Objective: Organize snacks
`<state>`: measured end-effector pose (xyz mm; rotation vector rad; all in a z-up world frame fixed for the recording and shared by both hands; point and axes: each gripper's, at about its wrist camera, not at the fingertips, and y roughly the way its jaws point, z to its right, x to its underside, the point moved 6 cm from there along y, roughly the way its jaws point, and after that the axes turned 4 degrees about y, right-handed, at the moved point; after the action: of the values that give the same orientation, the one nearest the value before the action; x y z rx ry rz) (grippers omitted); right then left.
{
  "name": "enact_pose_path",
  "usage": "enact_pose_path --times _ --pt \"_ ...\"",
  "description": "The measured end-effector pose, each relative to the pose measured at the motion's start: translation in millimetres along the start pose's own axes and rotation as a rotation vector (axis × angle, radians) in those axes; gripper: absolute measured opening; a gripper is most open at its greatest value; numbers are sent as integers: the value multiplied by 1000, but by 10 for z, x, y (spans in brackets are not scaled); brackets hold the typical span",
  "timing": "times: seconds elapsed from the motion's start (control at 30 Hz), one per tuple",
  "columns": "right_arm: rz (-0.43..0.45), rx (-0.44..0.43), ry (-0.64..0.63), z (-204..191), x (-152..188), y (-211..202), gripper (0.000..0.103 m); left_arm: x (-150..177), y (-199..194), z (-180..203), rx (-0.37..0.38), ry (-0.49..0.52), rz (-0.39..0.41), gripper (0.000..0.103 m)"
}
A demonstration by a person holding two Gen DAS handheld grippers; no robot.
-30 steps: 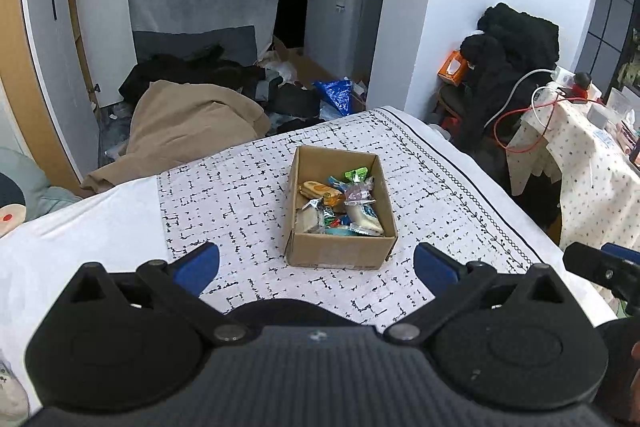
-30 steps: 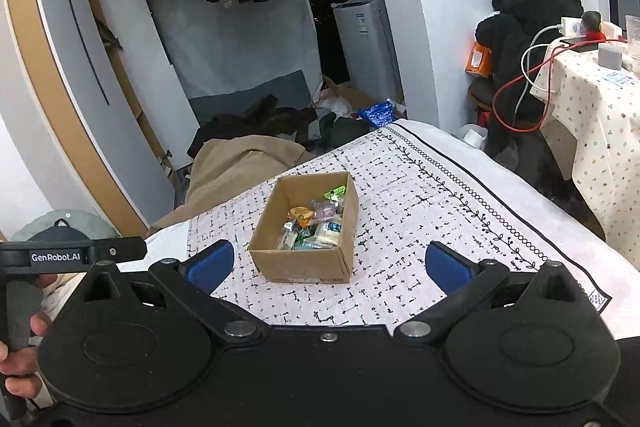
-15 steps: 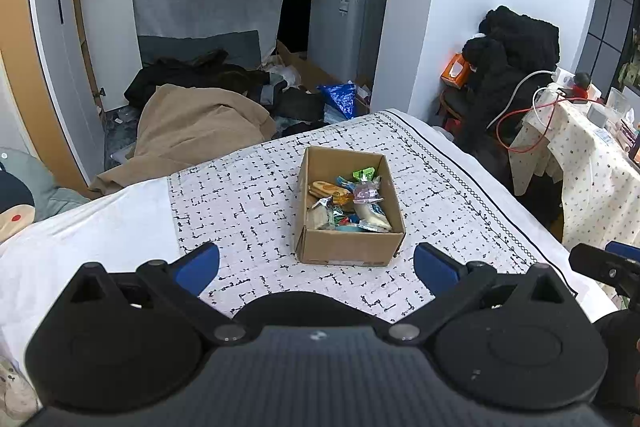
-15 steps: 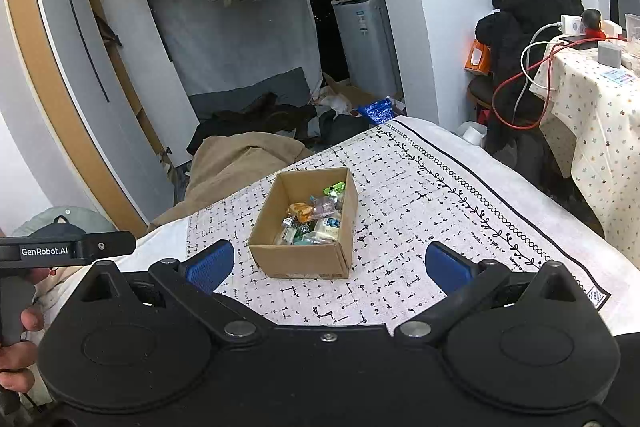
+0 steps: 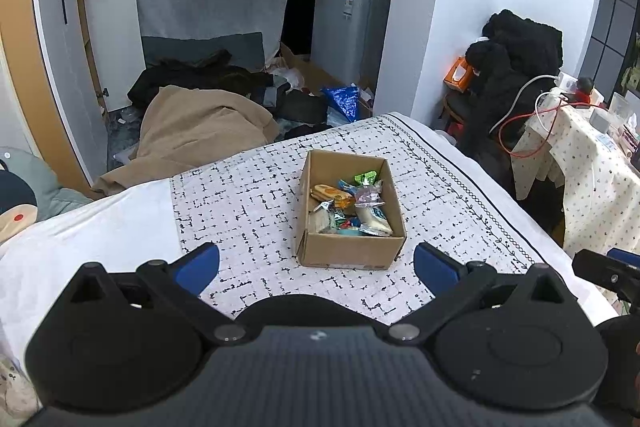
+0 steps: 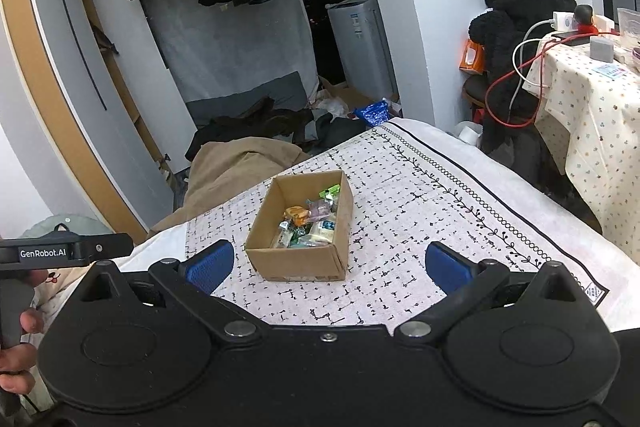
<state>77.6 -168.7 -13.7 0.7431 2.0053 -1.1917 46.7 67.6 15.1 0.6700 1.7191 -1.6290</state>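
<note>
An open cardboard box (image 5: 348,251) stands on the patterned cloth (image 5: 248,203) of the bed. Several wrapped snacks (image 5: 352,207) lie inside it. The box also shows in the right wrist view (image 6: 296,263), with the snacks (image 6: 312,223) in it. My left gripper (image 5: 316,269) is open and empty, held just short of the box's near wall. My right gripper (image 6: 328,263) is open and empty, also just short of the box. The left gripper's body (image 6: 64,251) shows at the left edge of the right wrist view.
A tan blanket (image 5: 200,131) and dark clothes lie on the floor beyond the bed. A table with a dotted cloth (image 5: 592,163), cables and a power strip stands at the right. A white appliance (image 5: 348,23) stands at the back.
Both grippers have drifted slightly; the box sits a little further right in the left wrist view. Both stay open and empty.
</note>
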Motion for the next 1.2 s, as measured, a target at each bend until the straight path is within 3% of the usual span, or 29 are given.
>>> enact_pose_path --times 1.2 --pt "-14 1 -15 -47 31 40 103 10 23 76 4 7 -3 103"
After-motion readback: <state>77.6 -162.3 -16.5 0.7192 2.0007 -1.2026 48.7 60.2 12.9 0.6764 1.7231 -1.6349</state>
